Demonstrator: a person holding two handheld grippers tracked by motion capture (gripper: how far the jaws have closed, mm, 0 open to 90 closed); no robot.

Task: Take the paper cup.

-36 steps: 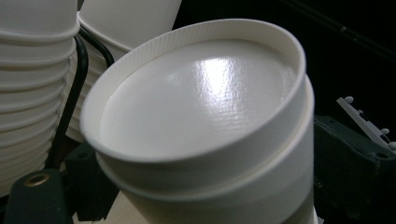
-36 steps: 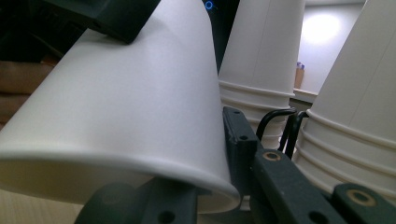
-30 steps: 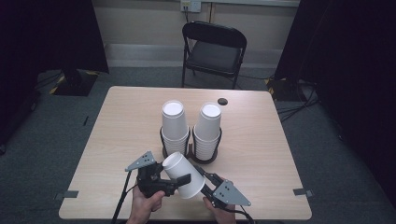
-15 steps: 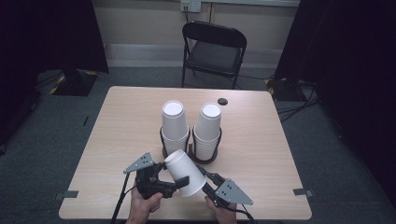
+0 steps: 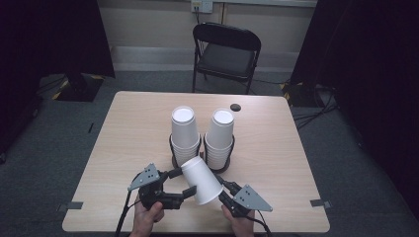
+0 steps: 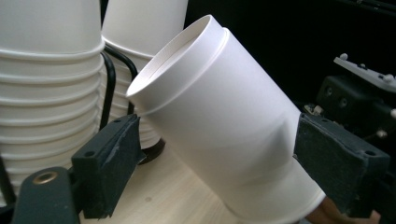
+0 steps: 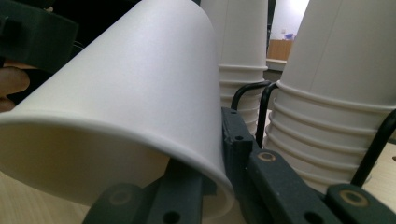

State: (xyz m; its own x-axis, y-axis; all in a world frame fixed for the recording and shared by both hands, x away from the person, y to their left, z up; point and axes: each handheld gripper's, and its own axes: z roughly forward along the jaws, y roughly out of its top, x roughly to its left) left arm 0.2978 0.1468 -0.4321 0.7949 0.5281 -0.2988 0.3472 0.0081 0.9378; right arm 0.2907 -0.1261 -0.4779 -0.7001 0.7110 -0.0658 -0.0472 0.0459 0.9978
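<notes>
1 loose paper cup (image 5: 201, 180), white, smooth and matte, tapered with a rolled rim, is lying tilted above the near edge of the table (image 5: 133, 133), just in front of 2 stacks of cups (image 5: 185, 133). Both stacks are sitting upside down in 1 black wire holder (image 5: 174, 148) with 2 rings; the nested rims are showing as ribbed bands.

The right gripper (image 5: 228, 195) is pinching the cup's rim wall, 1 jaw inside the mouth and 1 outside, jaws nearly together on the thin paper.

The left gripper (image 5: 180, 182) is straddling the cup's body near its closed base. Its jaws have just been closing; its right pad (image 6: 341, 170) is pressing the wall, while a gap is showing beside the left pad (image 6: 109, 163), so no full grip.

The table is pale wood-grain laminate, rectangular. 1 small dark round disc (image 5: 235, 107) is lying near its far edge. 1 black folding chair (image 5: 225, 52) is standing beyond.
</notes>
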